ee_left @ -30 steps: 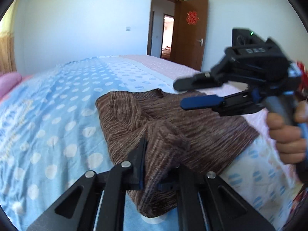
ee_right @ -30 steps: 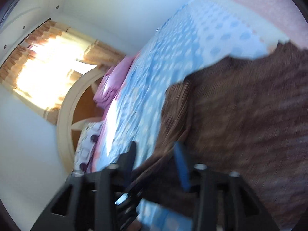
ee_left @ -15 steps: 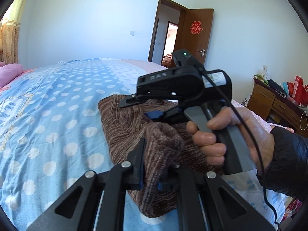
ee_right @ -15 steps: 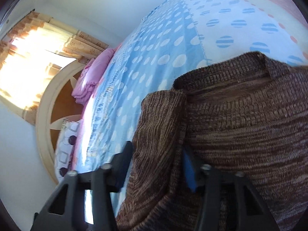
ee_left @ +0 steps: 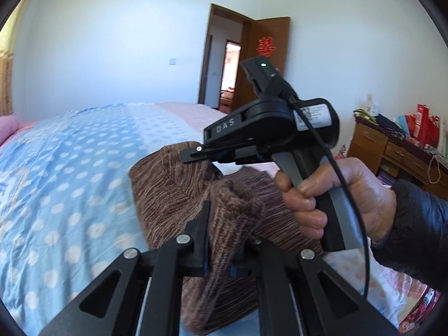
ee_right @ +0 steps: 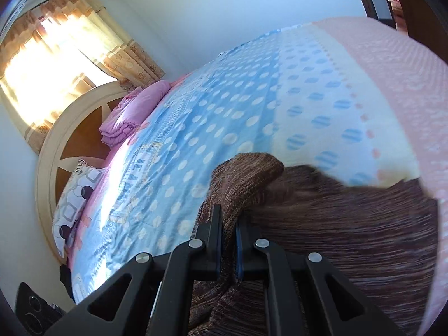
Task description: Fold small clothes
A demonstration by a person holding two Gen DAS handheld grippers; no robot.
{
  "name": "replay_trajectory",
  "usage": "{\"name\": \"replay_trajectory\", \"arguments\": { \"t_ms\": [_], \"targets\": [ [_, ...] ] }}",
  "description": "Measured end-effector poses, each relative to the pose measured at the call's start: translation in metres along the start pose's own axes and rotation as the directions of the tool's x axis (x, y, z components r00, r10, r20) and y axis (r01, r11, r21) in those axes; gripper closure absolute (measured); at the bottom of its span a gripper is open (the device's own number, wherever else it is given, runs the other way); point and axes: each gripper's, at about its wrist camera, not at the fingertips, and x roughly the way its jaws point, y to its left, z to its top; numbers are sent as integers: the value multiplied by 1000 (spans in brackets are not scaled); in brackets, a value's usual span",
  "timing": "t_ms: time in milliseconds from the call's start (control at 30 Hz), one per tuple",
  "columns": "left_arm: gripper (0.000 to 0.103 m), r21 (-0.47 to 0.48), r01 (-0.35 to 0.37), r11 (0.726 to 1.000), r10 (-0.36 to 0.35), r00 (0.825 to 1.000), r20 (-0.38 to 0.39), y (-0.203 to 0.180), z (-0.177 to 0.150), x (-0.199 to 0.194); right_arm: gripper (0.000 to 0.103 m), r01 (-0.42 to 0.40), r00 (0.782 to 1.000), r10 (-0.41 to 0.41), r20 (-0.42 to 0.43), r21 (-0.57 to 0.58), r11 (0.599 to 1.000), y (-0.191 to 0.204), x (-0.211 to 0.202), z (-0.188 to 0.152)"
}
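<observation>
Between left tool [ee_left: 219,233] fingers: bunched brown knit sweater [ee_left: 173,193], clamped. Right tool [ee_right: 229,231] pinched tight on sweater fold, above polka-dot bedspread [ee_right: 196,128].

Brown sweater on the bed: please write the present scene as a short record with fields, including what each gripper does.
garment: brown knit sweater, partly lifted off the bed
surface: bed with blue polka-dot cover
left gripper: jaws shut on a bunched fold of the sweater
right gripper: jaws shut on a thin edge of the sweater
right hand: holds the right gripper's handle
background: open wooden door, pink pillow, dresser
</observation>
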Motion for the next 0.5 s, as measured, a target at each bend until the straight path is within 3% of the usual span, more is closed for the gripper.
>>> {"name": "replay_trajectory", "arguments": {
  "t_ms": [333,500],
  "targets": [
    [93,86,162,983,-156,985,-73,-95,9,67,96,154,988,-155,-5,-99,983,-82,-60,0],
    [93,125,193,973,-169,969,-178,-127,-5,103,96,238,969,-245,-36,-138,961,-115,-50,-17]
  ]
}}
